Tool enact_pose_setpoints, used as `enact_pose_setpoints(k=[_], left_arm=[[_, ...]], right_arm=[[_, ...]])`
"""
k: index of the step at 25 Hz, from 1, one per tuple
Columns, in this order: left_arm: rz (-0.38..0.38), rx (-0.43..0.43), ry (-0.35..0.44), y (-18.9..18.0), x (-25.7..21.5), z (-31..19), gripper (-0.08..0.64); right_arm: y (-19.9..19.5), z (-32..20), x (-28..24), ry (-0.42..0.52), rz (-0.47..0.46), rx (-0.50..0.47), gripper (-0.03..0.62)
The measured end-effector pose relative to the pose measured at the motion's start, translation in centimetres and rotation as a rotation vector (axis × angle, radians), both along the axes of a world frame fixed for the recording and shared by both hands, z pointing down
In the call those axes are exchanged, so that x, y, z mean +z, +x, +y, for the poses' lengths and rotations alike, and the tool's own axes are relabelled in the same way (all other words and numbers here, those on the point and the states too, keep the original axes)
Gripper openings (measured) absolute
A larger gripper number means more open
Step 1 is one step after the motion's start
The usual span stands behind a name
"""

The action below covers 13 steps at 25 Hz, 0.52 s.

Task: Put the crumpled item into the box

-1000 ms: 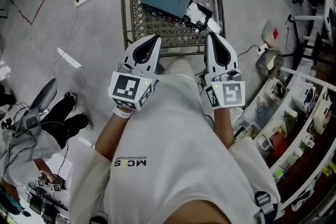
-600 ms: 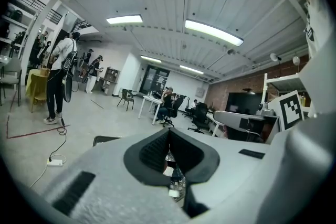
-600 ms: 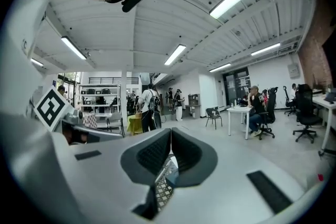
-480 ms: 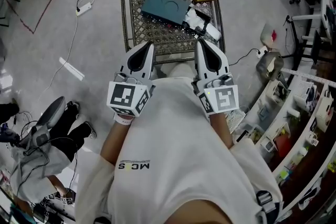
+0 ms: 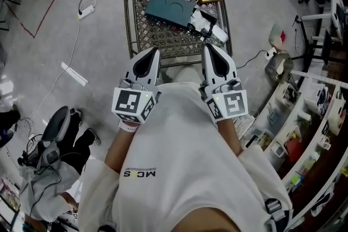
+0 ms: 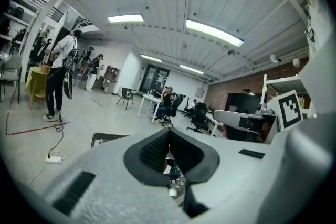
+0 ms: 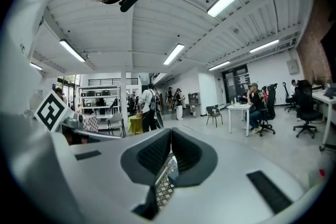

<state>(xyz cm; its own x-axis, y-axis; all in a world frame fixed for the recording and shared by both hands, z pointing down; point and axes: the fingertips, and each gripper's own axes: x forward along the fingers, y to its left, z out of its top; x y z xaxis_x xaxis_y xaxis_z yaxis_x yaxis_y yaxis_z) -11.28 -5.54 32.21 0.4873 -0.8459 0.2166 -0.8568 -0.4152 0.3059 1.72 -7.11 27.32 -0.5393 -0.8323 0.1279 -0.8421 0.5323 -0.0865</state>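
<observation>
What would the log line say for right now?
left hand-held gripper: shut, empty | right hand-held gripper: shut, empty | crumpled white item: in wire cart, beside teal box | not yet grasped

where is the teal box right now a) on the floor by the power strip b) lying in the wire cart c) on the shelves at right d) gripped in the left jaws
B: the teal box lies inside the wire cart beside the white crumpled item; the left gripper is shut and empty.
</observation>
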Motion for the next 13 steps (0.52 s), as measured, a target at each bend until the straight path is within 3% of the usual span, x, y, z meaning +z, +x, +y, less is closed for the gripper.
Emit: enact_pose_setpoints(k=[13], left_arm=[[0.000,0.021,-0.002,0.74,0.31,0.50,0.020]], right_arm=[[0.55,0.77,0.69,-0.012,0.012,0.018,0.018]])
